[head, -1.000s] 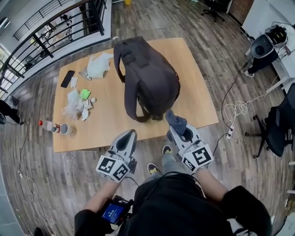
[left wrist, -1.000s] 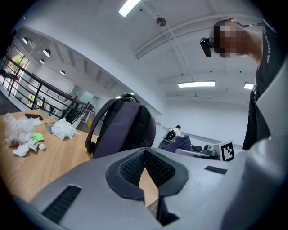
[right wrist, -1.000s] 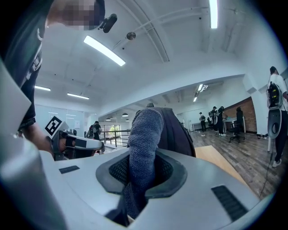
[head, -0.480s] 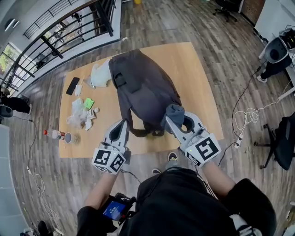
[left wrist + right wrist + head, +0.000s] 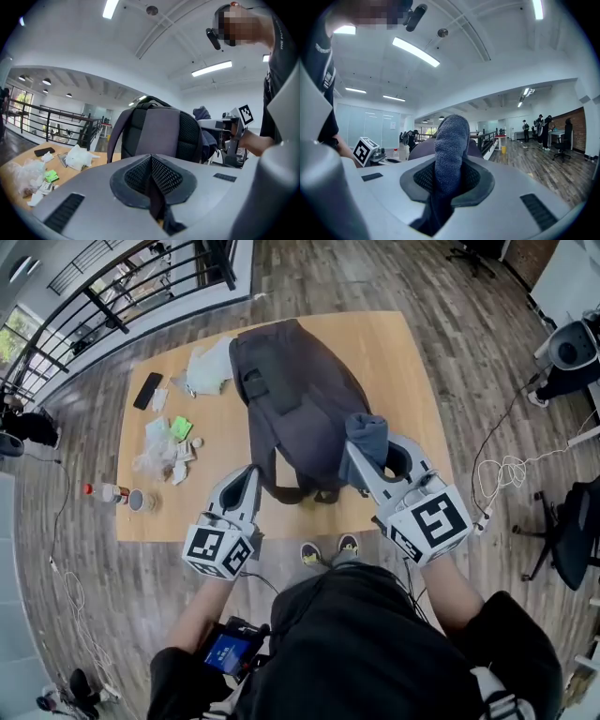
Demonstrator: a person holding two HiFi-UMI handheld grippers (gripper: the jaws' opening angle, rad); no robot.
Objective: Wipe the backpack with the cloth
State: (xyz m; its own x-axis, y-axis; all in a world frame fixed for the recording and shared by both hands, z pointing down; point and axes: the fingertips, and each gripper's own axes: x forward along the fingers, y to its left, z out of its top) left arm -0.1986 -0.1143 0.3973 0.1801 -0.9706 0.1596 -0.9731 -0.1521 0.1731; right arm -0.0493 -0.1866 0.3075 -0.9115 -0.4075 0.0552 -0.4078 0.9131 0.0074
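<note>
Head view first: the backpack (image 5: 300, 409) stands on the wooden table (image 5: 403, 362), close to the near edge, its straps hanging toward the person. The left gripper view shows its padded back panel and mesh facing this way.

The right gripper (image 5: 375, 457) is clenched on the cloth (image 5: 367, 435) — a grey-blue wad gripped between the pads and bulging out past the tips. In the right gripper view the cloth (image 5: 451, 140) fills the slot of the right gripper (image 5: 449, 178) and rises above it. It sits at the backpack's right side, up near the top; whether it touches the fabric I cannot tell.

The left gripper (image 5: 249, 474) hovers just beside the backpack's lower left, near a strap. Its jaws are pressed together — the left gripper view shows the pads of the left gripper (image 5: 151, 161) meeting in a thin dark line, with the backpack (image 5: 159, 136) right ahead.

On the table's left part lie a phone (image 5: 148, 390), a crumpled white bag (image 5: 208, 369), a green packet (image 5: 177, 428) and clear wrappers (image 5: 155, 457). A bottle (image 5: 101, 492) and a cup (image 5: 140, 501) sit by the near left corner.
</note>
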